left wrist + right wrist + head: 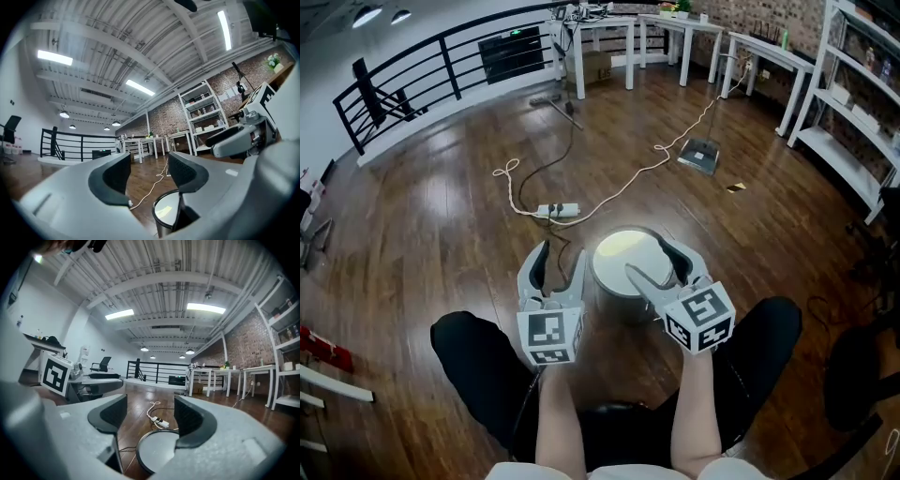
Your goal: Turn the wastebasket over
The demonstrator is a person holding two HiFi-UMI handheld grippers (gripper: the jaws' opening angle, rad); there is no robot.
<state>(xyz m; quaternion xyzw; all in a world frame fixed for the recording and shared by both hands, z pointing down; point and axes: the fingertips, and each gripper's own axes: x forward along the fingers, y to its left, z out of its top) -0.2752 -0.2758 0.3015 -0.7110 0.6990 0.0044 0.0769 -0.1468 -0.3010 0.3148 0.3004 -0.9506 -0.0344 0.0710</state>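
The wastebasket (630, 265) is a round metal bin standing on the wooden floor just in front of my knees. Its upward face is a pale flat disc inside a dark rim. My left gripper (561, 253) hangs open to the left of it, apart from it, with nothing between its fingers. My right gripper (649, 259) is open over the bin's right part, and I cannot tell whether it touches. In the left gripper view the bin (166, 213) lies low, below the right finger of the open left gripper (149, 173). Under the open right gripper (150, 416) sits the bin (157, 453).
A white power strip (556, 211) with a long white cable lies on the floor beyond the bin. A grey flat device (700, 155) rests farther back. White tables (675, 28), white shelves (853, 112) and a black railing (422, 75) ring the room. The person's dark-trousered legs flank the bin.
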